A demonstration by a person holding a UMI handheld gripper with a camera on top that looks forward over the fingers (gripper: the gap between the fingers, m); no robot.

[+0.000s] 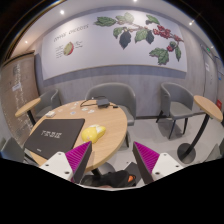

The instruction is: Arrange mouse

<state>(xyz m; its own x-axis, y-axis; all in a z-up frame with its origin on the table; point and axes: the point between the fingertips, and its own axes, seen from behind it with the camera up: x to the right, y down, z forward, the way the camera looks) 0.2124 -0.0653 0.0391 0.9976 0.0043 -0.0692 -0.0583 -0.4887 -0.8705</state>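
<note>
The gripper (112, 165) has its 2 fingers spread wide, holding nothing. The mouse is hard to spot; a yellow thing (92, 133) left of the middle, on the round table (115, 118) beside a black box (55, 132), might be it. It looks light, hard and smooth. Grab its sides.

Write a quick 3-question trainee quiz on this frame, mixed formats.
1. True or false: the gripper is open with nothing between its fingers.
2. Multiple choice: what lies on the round wooden table right beside the black box? A) a yellow object B) a red mug C) a laptop
3. Fill in: the chairs around the table are ____ in colour.

Key: 1 true; 2 A, the yellow object; 3 grey.
</note>
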